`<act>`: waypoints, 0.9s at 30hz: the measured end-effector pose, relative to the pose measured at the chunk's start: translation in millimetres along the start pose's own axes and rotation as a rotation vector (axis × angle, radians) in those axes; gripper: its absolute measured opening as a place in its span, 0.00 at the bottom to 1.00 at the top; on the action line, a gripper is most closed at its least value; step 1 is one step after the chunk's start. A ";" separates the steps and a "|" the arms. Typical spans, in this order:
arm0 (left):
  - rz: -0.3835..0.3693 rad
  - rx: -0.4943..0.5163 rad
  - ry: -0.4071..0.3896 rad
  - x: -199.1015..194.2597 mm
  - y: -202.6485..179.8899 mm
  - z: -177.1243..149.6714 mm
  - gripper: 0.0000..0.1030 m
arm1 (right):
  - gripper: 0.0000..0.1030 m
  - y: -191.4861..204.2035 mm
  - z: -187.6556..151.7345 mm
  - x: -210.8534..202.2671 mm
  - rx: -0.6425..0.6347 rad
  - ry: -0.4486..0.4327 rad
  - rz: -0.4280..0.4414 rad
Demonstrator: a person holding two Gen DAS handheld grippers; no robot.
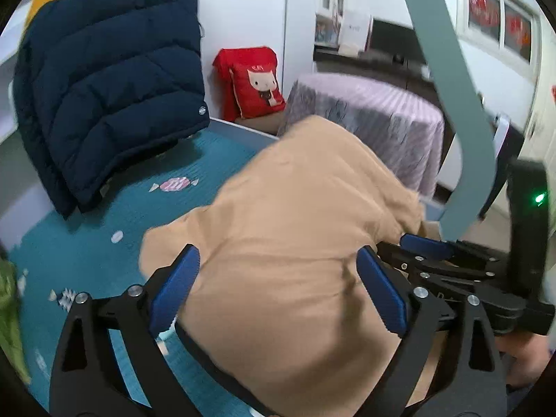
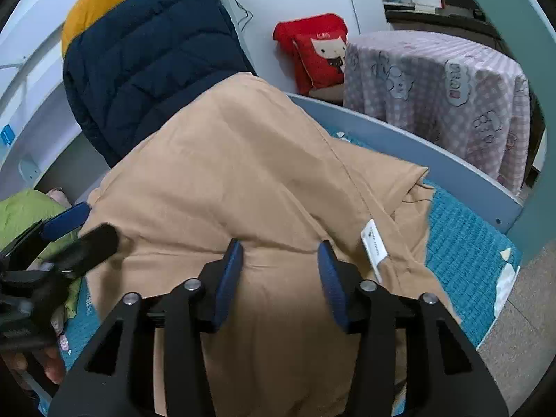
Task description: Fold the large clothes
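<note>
Now the tan garment [image 2: 250, 173] is lying bunched on the teal bed cover [image 1: 87, 236], both grippers' fingers [image 1: 175, 290] [image 2: 227, 281] are standing apart over it, and only the right view is showing its white tag [image 2: 374, 248].

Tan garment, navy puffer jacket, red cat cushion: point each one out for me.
Tan garment [image 2: 243, 173], right wrist view, on its raised middle fold.
Navy puffer jacket [image 1: 111, 80], left wrist view, on its quilted front.
Red cat cushion [image 1: 253, 80], left wrist view, beside the cat print.
</note>
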State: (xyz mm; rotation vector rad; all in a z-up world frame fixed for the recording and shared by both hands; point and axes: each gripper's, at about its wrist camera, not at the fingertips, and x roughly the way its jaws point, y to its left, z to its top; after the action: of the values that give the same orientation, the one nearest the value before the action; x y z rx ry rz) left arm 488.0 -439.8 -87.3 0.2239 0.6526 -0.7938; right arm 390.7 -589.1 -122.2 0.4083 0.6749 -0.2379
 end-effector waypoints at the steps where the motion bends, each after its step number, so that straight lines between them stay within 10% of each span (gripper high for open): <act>1: 0.002 -0.027 -0.004 -11.1 4.3 -2.8 0.89 | 0.52 0.7 -1.8 -9.3 0.003 -0.019 0.006; 13: 0.227 -0.166 -0.023 -147.7 30.5 -96.0 0.95 | 0.89 73.5 -66.0 -125.9 -0.227 -0.089 -0.082; 27: 0.412 -0.213 -0.031 -293.8 9.7 -245.8 0.95 | 0.93 168.4 -210.1 -215.8 -0.350 -0.067 -0.126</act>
State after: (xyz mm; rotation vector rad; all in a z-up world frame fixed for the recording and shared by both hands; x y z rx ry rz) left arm 230.0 -156.7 -98.2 0.1439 0.6293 -0.3293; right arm 168.1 -328.5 -82.4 0.0223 0.6621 -0.2461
